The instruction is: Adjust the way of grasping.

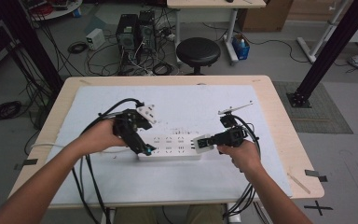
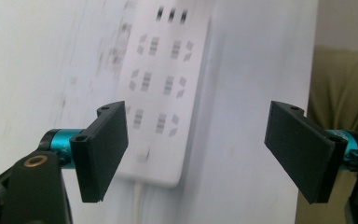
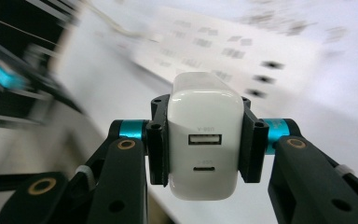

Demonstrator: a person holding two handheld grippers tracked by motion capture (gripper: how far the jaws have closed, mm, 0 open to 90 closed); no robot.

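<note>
**White charger held over the power strip on a papered table**

The right gripper (image 3: 204, 154) is clamping a white USB charger (image 3: 204, 149), its two black jaws pressing the block's sides, the two ports facing the gripper's own camera. In the high view the right gripper (image 1: 209, 142) is holding that charger (image 1: 203, 143) right at the right end of the white power strip (image 1: 170, 146); whether the two are touching I cannot tell.

The left gripper (image 2: 196, 149) is standing with its jaws wide apart and nothing between them, the pads framing the near end of the power strip (image 2: 161, 88), which is lying flat beyond them with rows of sockets running away. From above, the left gripper (image 1: 140, 145) is pointing down at the strip's left end.

The strip is lying across the middle of a sheet of white paper (image 1: 242, 100) that is covering most of the light wooden table (image 1: 279, 126). Faint grey smudges are marking the paper behind the strip. Black cables are trailing from both grippers over the table's near edge.

Past the table, a round black stool (image 1: 198, 51) is standing on the grey floor, with two dark computer towers (image 1: 136, 31) and tangled wires to its left and a second desk's legs behind.
</note>
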